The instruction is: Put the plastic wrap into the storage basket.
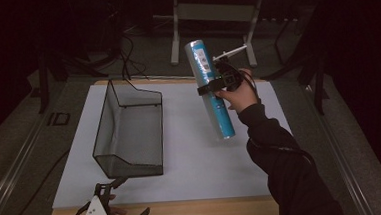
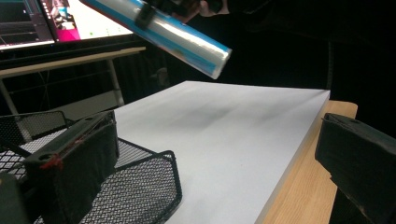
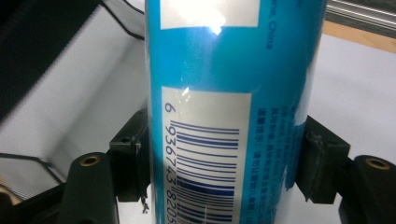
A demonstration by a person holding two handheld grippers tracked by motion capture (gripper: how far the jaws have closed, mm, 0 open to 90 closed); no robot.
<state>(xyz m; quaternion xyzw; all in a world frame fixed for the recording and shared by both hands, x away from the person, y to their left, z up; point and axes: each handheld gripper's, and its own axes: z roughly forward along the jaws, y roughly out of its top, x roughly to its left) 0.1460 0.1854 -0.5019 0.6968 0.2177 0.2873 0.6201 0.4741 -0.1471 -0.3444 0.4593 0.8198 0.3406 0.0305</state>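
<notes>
Right tongs (image 1: 216, 86) clamp a blue roll (image 1: 210, 89), tilted above the tabletop (image 1: 196, 152). Left tongs (image 1: 121, 202) gape empty at seven o'clock, near the mesh basket (image 1: 129, 126).

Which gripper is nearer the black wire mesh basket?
Left. The left gripper hovers just beside the black wire mesh basket; the right gripper, holding the blue roll, is farther.

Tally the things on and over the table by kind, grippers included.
Blue rolls: 1, held above the white mat
Black mesh baskets: 1
White mats: 1
Grippers: 2, the right gripper and the left gripper
Total: 5
</notes>
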